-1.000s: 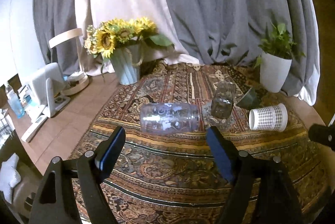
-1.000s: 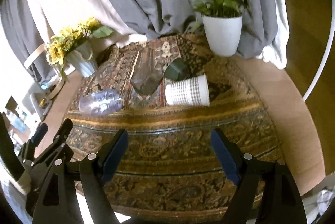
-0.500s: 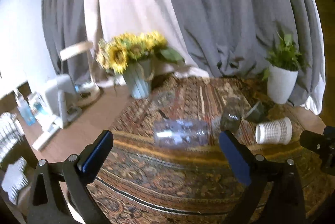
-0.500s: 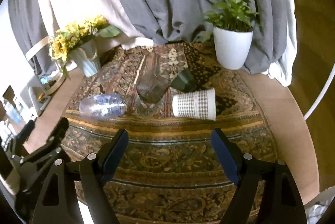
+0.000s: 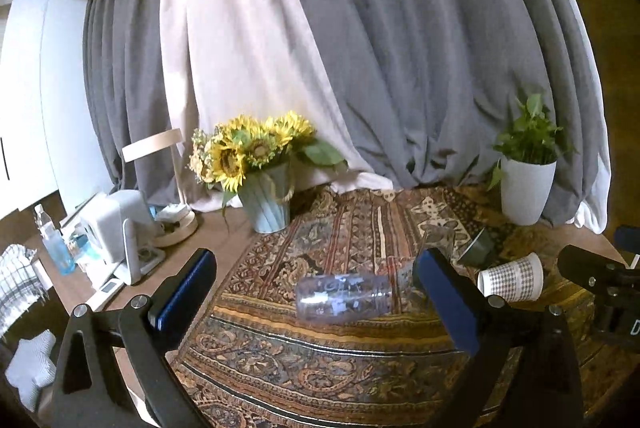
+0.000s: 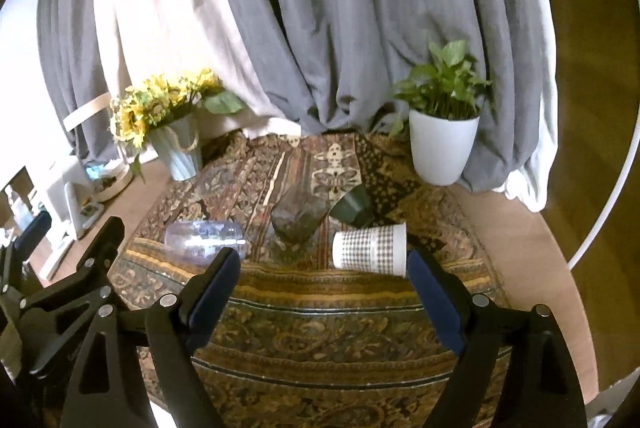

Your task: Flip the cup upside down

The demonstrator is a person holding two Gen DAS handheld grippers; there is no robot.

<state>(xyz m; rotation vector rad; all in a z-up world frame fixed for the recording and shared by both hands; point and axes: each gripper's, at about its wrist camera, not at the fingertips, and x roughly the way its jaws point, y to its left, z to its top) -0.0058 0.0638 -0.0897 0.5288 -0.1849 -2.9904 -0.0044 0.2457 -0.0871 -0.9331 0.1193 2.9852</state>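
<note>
A white checked paper cup (image 6: 370, 249) lies on its side on the patterned cloth (image 6: 320, 328), mouth to the right; it also shows in the left wrist view (image 5: 512, 277). A clear plastic cup (image 5: 344, 297) lies on its side left of it, also in the right wrist view (image 6: 206, 236). A dark glass (image 6: 298, 218) stands between them, and a small dark green cup (image 6: 354, 206) lies tipped behind. My left gripper (image 5: 316, 292) is open and empty, short of the clear cup. My right gripper (image 6: 324, 280) is open and empty, short of the paper cup.
A sunflower vase (image 5: 266, 200) stands at the back left and a white plant pot (image 5: 526, 190) at the back right. A lamp and white appliances (image 5: 120, 228) sit on the wooden table left of the cloth. Curtains hang behind.
Both grippers have lifted and tilted up, so the cups sit lower in the views and more curtain shows. Both stay open. The cups have not moved.
</note>
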